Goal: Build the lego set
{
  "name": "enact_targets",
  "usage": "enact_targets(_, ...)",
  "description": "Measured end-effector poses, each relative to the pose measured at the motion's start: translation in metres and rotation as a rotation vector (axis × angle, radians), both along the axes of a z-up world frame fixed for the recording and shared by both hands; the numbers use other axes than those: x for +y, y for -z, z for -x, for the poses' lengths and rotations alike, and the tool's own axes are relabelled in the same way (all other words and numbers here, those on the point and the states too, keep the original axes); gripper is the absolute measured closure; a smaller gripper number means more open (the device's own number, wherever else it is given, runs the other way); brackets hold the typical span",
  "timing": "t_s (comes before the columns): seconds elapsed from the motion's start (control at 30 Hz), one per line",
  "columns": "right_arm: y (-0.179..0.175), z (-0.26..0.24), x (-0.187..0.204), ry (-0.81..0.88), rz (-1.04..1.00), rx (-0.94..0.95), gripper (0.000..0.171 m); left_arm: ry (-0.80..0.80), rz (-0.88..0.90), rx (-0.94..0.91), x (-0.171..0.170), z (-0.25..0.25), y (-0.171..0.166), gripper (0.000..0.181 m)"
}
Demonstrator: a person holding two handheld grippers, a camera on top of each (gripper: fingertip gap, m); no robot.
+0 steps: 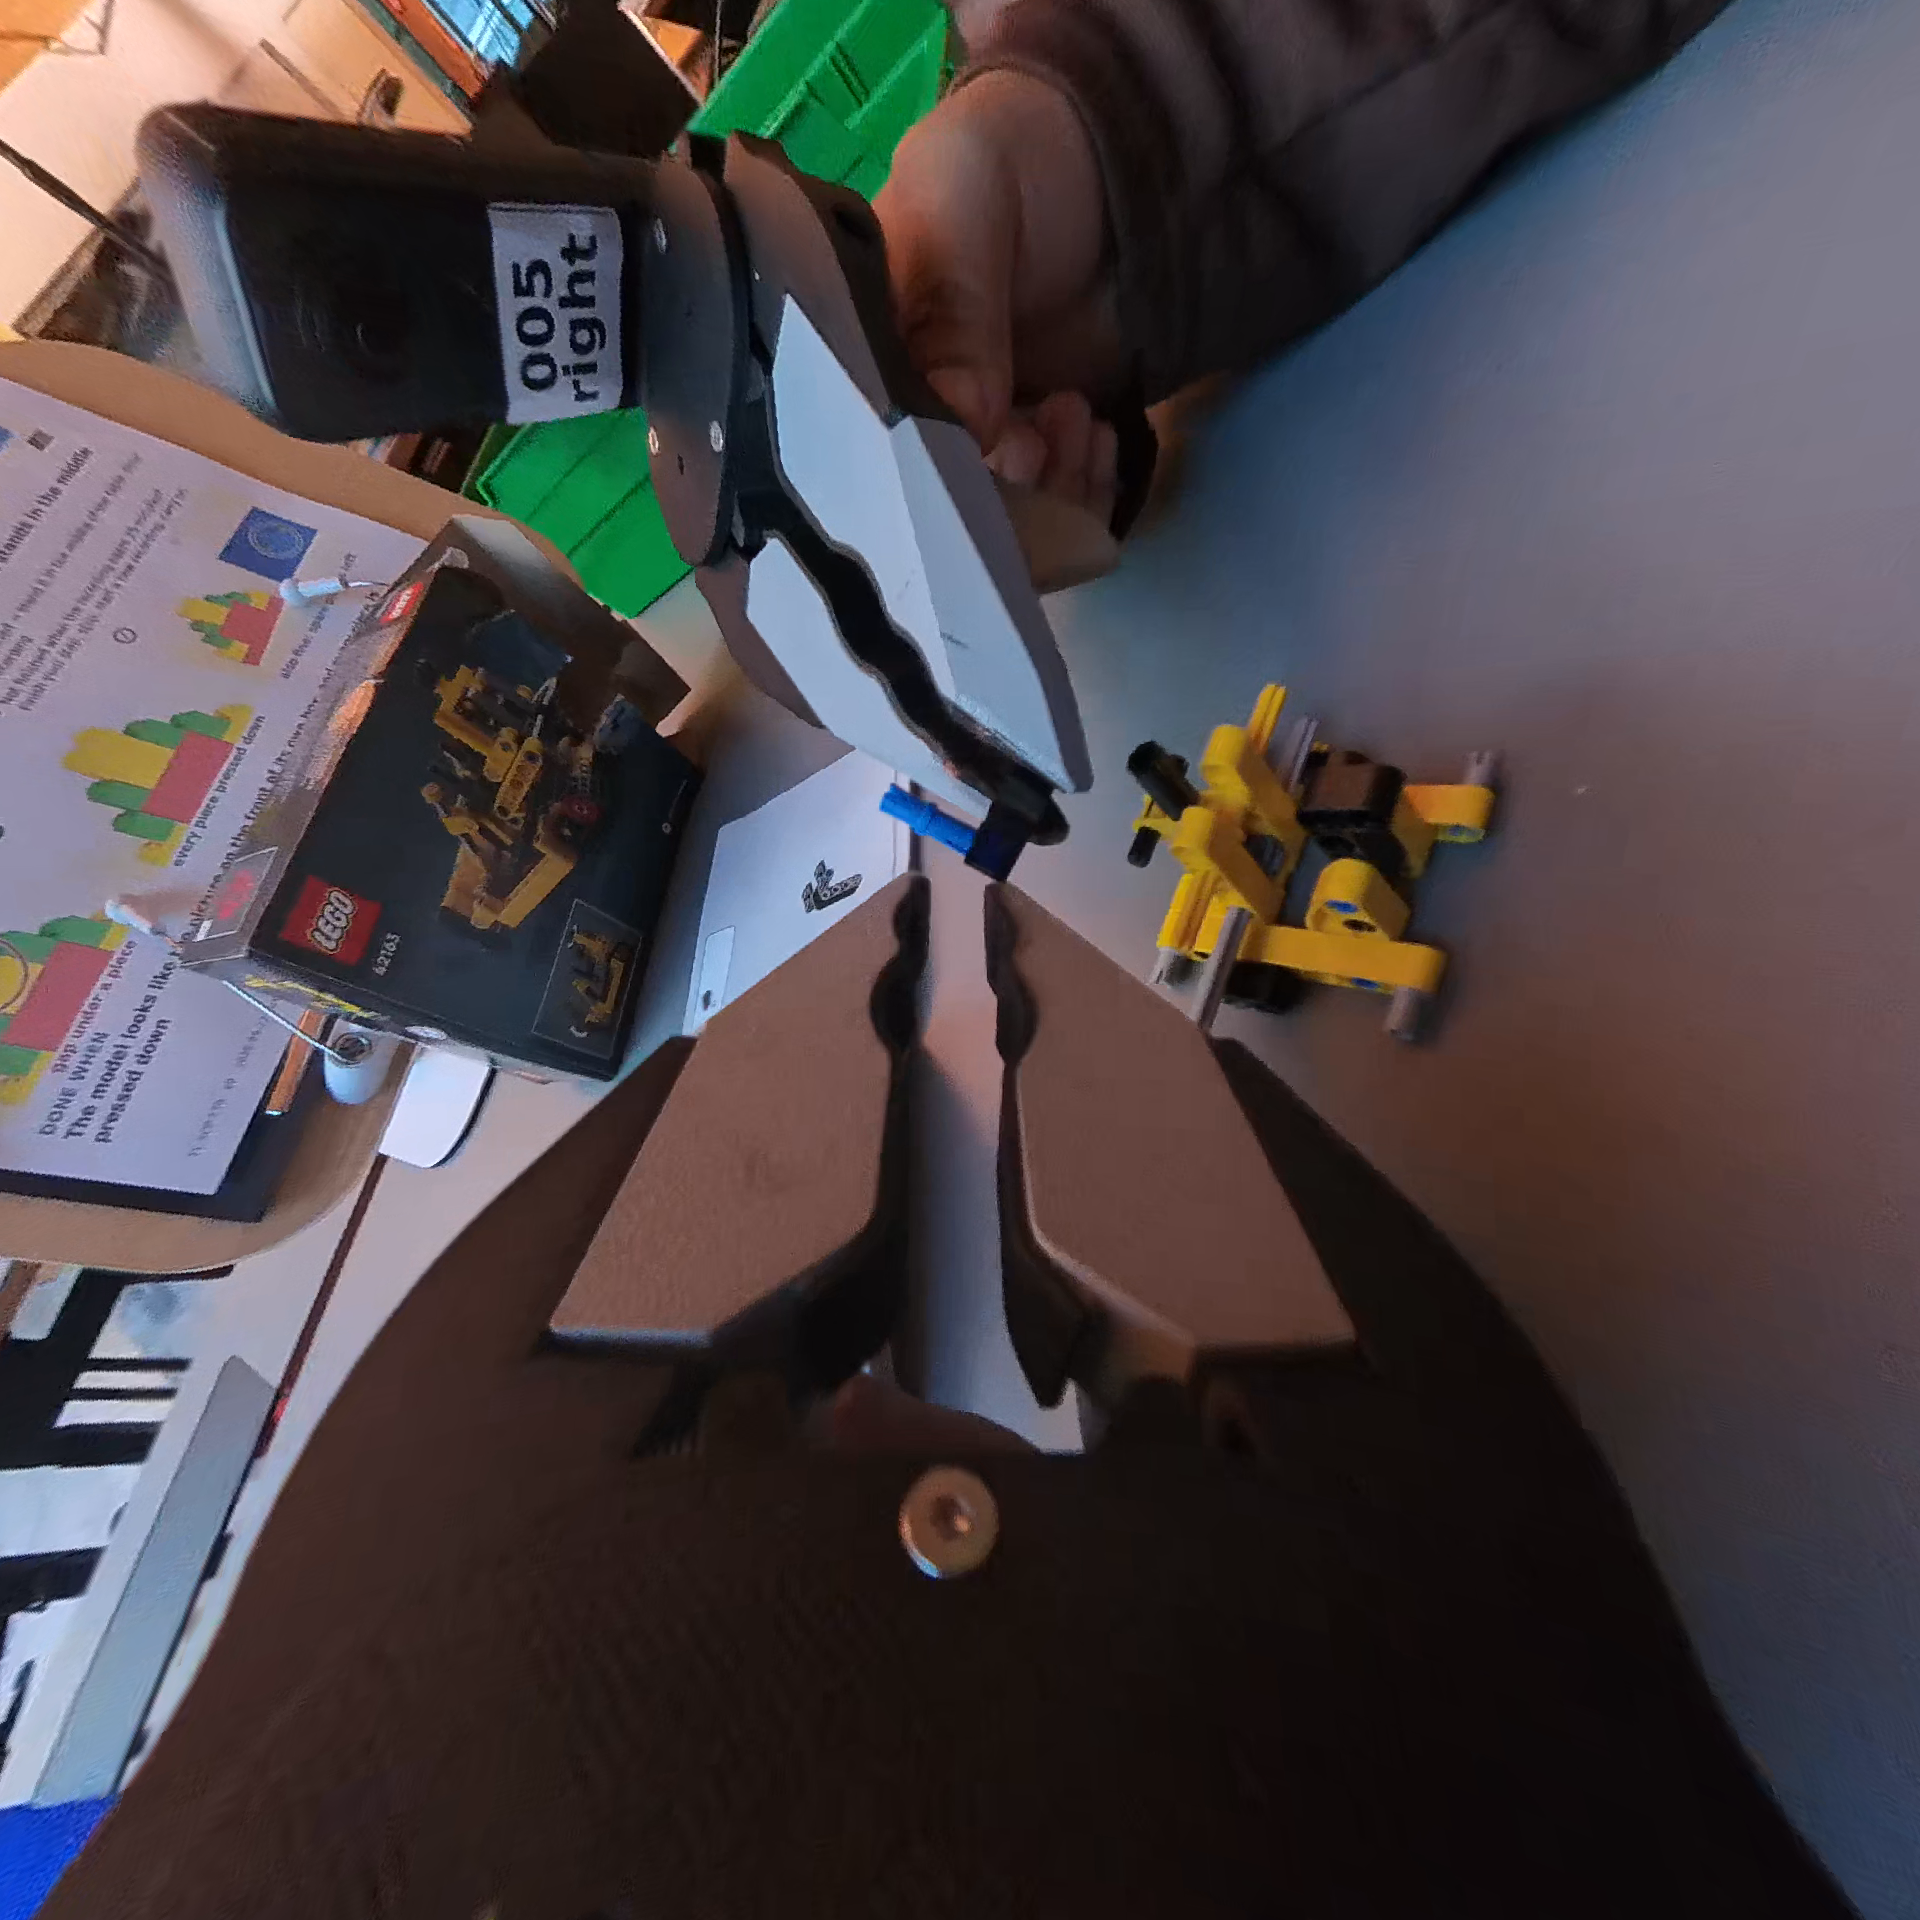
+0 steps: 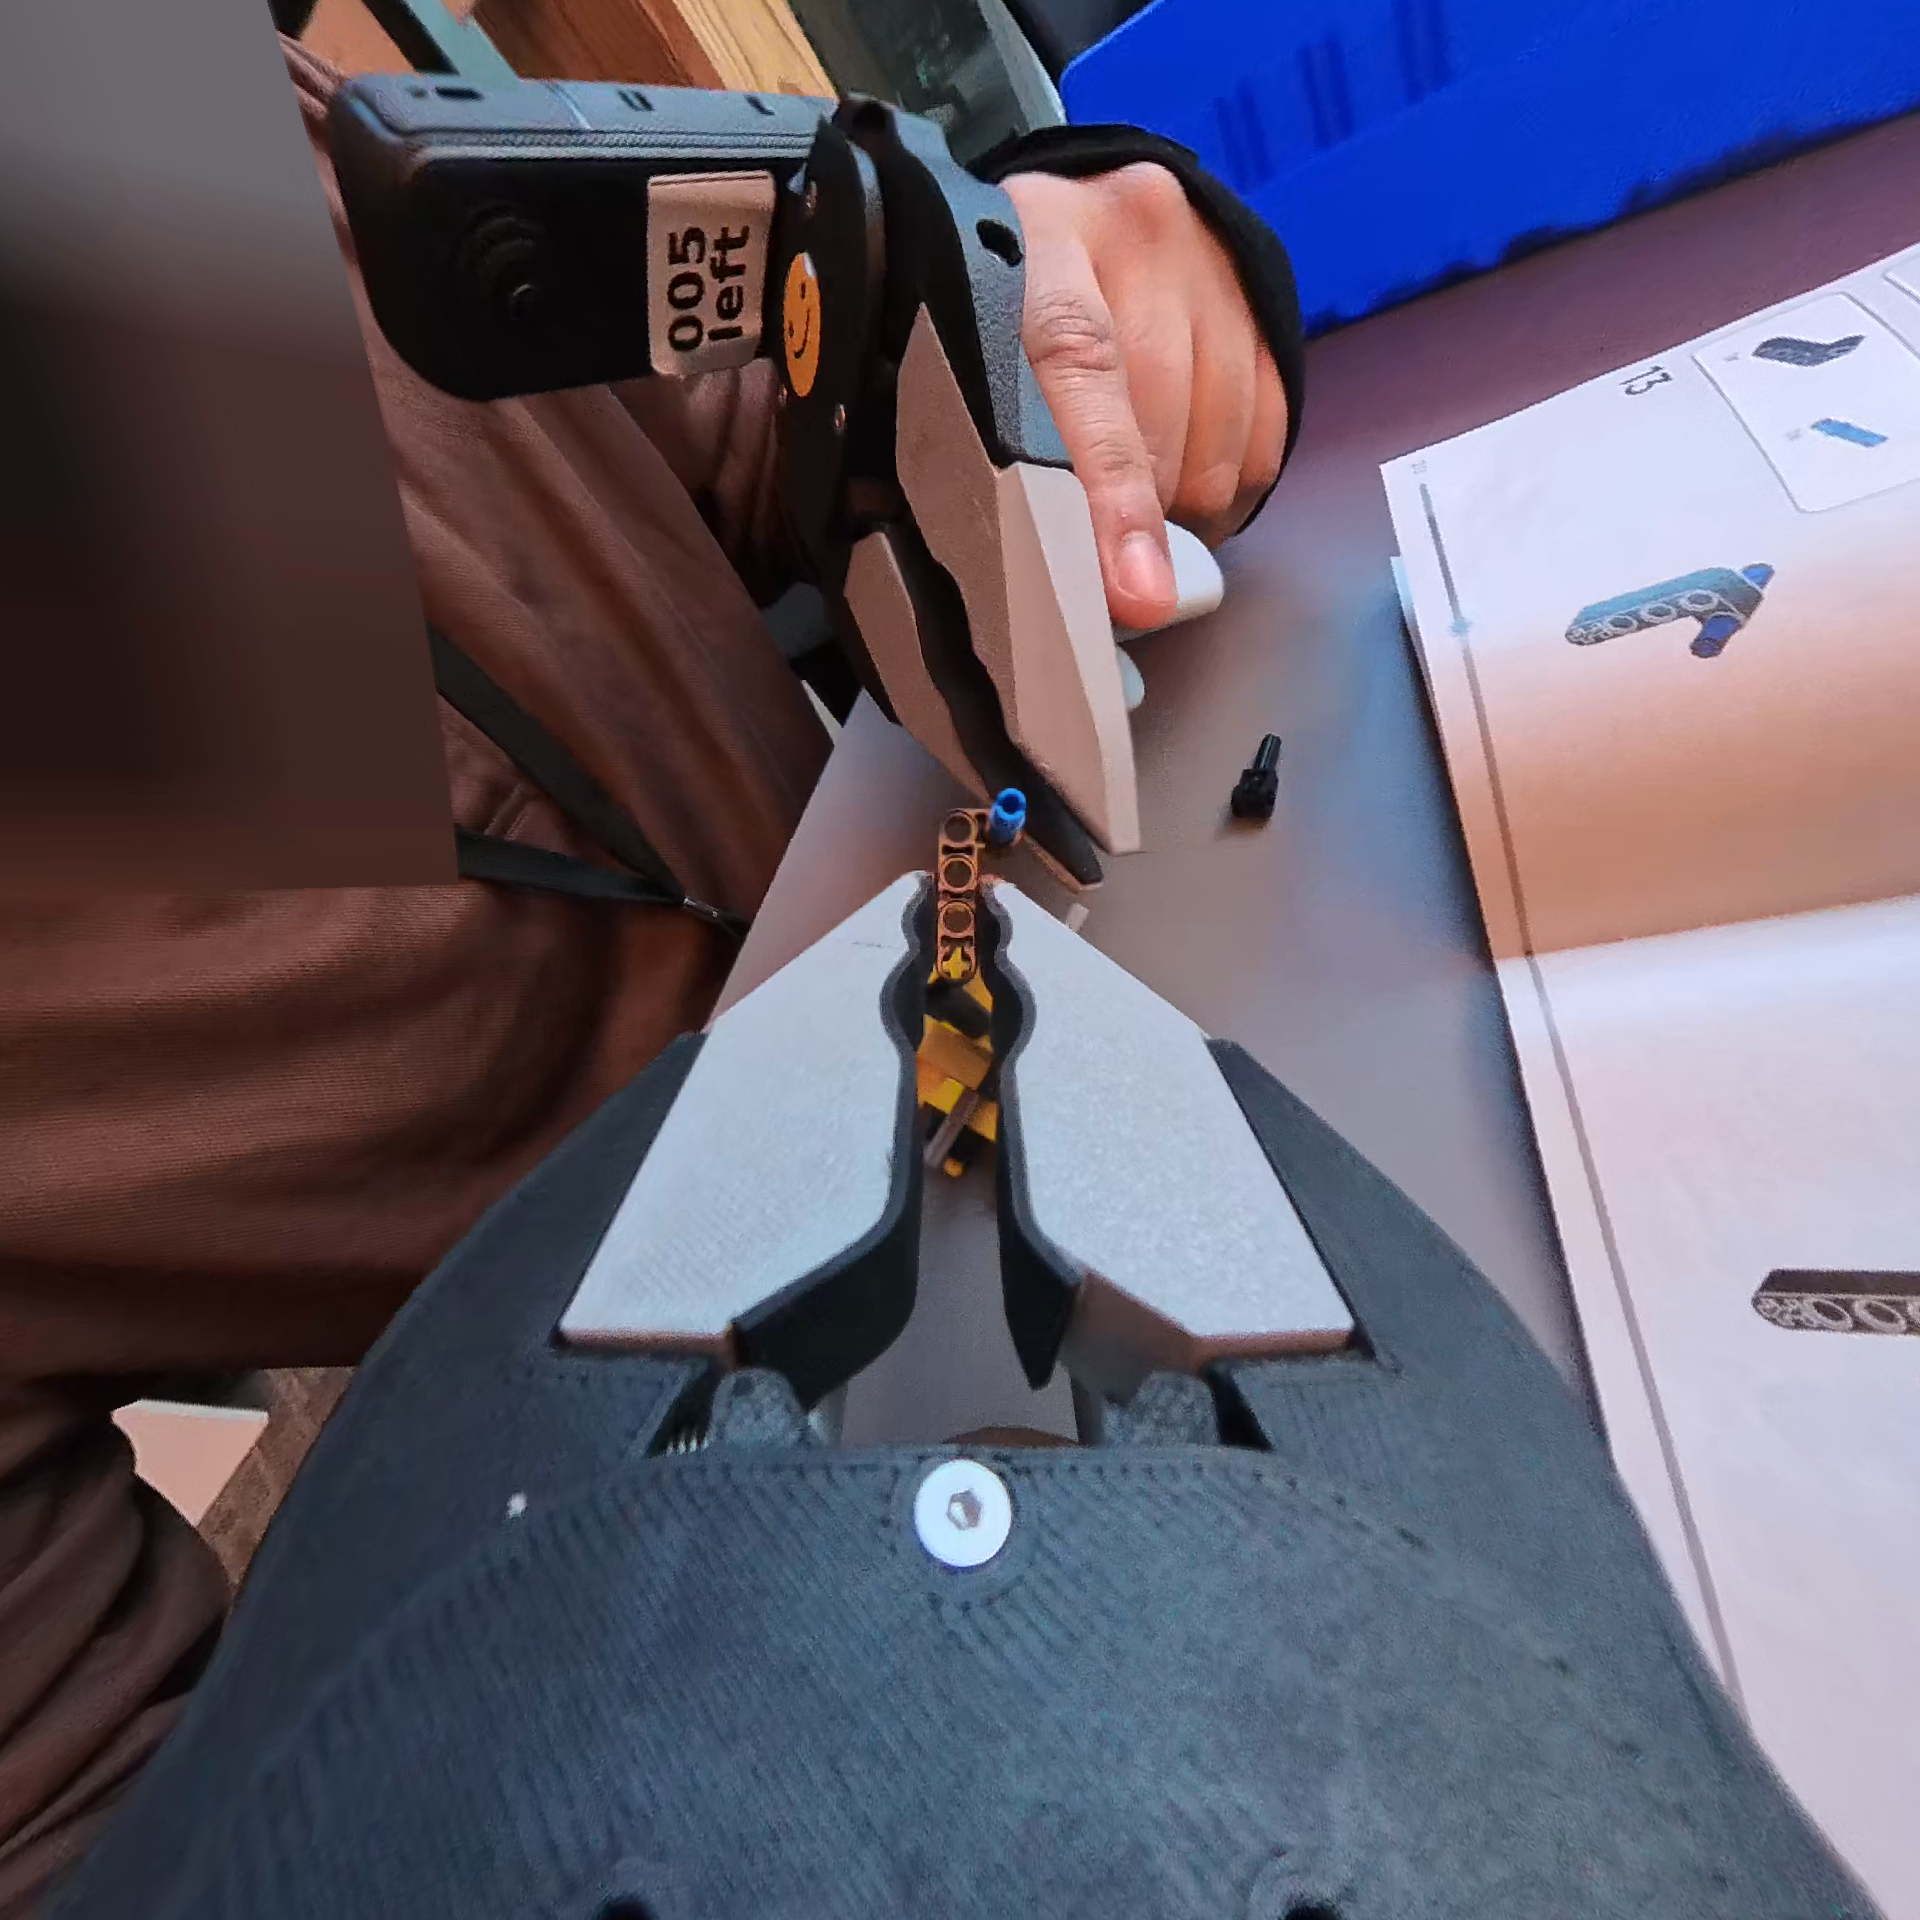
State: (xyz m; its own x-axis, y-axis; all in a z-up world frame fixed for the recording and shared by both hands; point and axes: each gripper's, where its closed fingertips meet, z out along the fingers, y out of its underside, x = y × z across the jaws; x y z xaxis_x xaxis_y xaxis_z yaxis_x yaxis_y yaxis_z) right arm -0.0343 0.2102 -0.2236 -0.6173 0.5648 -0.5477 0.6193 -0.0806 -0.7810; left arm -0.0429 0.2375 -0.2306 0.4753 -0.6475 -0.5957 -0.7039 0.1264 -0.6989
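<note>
My right gripper (image 2: 958, 885) is shut on a black beam with holes (image 2: 956, 904), which sticks out past its tips. A blue pin (image 2: 1006, 812) sits in the beam's far end. In the left wrist view the right gripper (image 1: 1023, 805) comes in from above with the beam (image 1: 1000, 836) and the blue pin (image 1: 923, 812). My left gripper (image 1: 956, 885) has its jaws a narrow gap apart with nothing between them, its tips just short of the pin. It also shows in the right wrist view (image 2: 1091, 842). The part-built yellow model (image 1: 1309, 873) stands on the table to the right.
A loose black pin (image 2: 1254, 781) lies on the grey table (image 1: 1558, 1143). The open instruction booklet (image 2: 1662, 779) lies at right and a blue bin (image 2: 1558, 135) behind it. The set's box (image 1: 468, 821), an instruction sheet (image 1: 135, 727) and green bins (image 1: 831, 94) are at left. My two grippers' fingertips are within a few centimetres of each other. From the left gripper's tips to the loose black pin (image 2: 1254, 781) is close to 8 cm.
</note>
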Motion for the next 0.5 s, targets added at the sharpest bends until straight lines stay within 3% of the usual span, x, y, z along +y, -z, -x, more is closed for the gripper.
enact_targets(0.33,-0.007,-0.002,-0.002,-0.017,0.033,0.028,0.168,0.007,0.016,-0.001,-0.001,-0.002,0.003,0.181)
enact_targets(0.5,-0.017,0.014,0.018,0.129,-0.048,0.152,0.168,-0.088,0.1,-0.036,0.009,0.007,0.011,0.176)
